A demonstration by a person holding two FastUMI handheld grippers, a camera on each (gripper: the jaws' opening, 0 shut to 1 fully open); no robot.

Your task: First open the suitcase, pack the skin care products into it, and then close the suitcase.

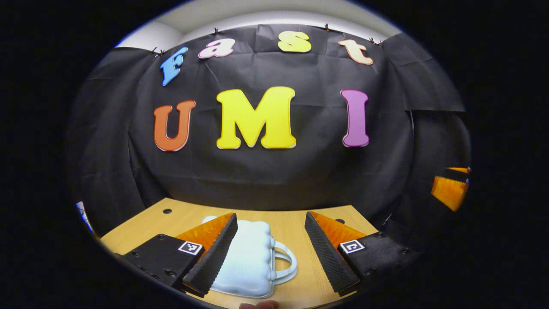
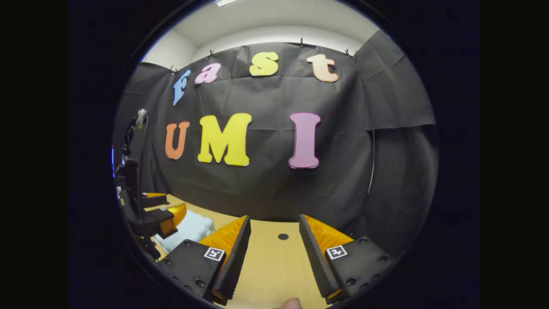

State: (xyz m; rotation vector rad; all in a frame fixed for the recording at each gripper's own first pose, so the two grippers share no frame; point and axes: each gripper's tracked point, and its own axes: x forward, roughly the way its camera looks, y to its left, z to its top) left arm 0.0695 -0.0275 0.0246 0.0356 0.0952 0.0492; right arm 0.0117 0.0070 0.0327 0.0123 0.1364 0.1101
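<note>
A small pale blue suitcase [image 1: 248, 257] with a puffy shell lies flat and closed on the wooden table [image 1: 296, 223], its handle [image 1: 286, 262] pointing right. My left gripper [image 1: 270, 216] is open just above it; the left finger overlaps the case's left side and the right finger stands off to the right of the handle. In the right gripper view, my right gripper [image 2: 274, 217] is open over bare tabletop [image 2: 270, 262] with nothing between its fingers. The suitcase [image 2: 193, 229] lies to its left, under the left gripper [image 2: 165, 214].
The table has a round hole [image 2: 283, 236] ahead of the right gripper and another [image 1: 167, 211] at the far left. The black cloth wall rises right behind the table's far edge. Part of the right gripper [image 1: 449, 189] shows at the far right of the left gripper view.
</note>
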